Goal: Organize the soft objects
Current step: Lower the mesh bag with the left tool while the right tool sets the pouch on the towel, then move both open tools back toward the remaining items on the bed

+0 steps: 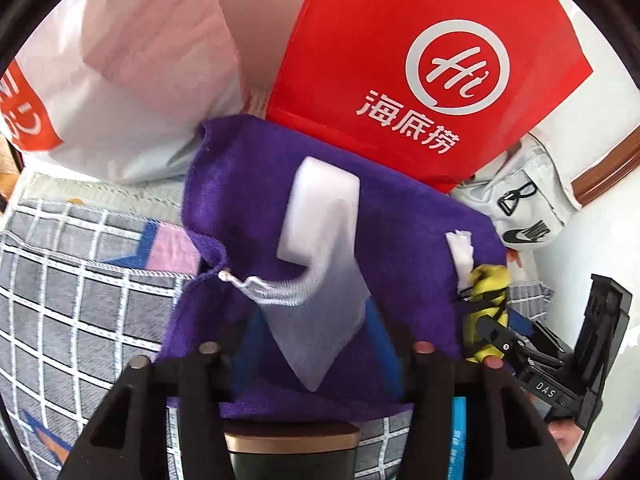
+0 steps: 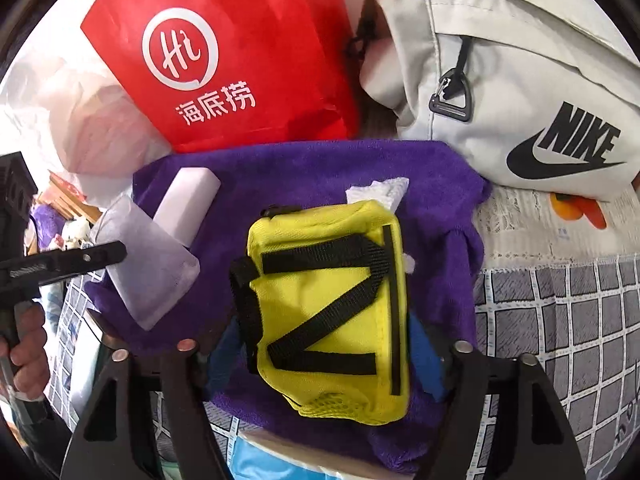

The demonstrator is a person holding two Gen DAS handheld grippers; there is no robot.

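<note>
Left gripper (image 1: 316, 344) released, grey pouch (image 1: 320, 312) loose btwn jaws; right gripper (image 2: 324, 350) slack round yellow pouch (image 2: 328, 304). Both on purple towel (image 2: 440, 184), frame centre; sorting looks part-done.

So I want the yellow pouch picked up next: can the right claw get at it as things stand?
Probably yes. The yellow pouch lies on the purple towel between the open fingers of the right claw, with nothing on top of it.

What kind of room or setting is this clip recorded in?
Probably a bedroom at home, though that is a guess. The items lie on a grey grid-patterned bedsheet, with a red Haidilao paper bag and a pale Nike bag leaning behind a purple towel.
</note>
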